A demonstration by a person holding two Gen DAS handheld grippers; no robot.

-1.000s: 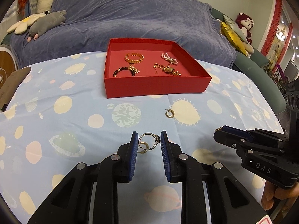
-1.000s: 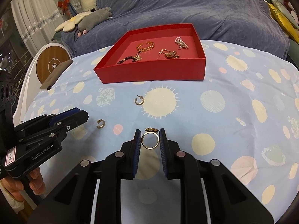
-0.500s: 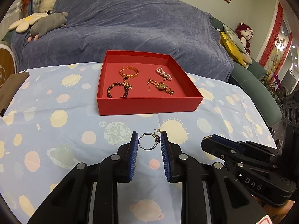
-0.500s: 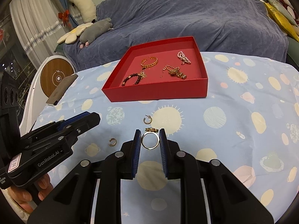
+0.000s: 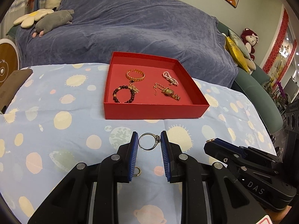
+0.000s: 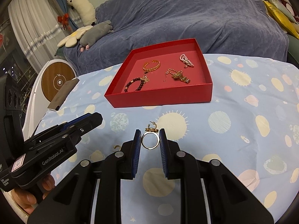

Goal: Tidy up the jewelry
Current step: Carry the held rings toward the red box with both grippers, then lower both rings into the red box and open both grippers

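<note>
I had a silver ring (image 5: 149, 141) pinched in my left gripper (image 5: 149, 143) and a gold ring (image 6: 150, 140) clamped in my right gripper (image 6: 150, 141), both above the blue cloth (image 5: 56, 123), short of the red box (image 5: 155, 110) of bracelets.

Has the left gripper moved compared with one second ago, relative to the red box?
Yes. The left gripper, shut on the silver ring, has risen off the cloth: the red box floor now shows more from above.

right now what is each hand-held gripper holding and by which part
Left hand-held gripper: silver ring, pinched across its band, stone setting against one pad. Right hand-held gripper: gold ring, pinched across its band, ornament on top.
</note>
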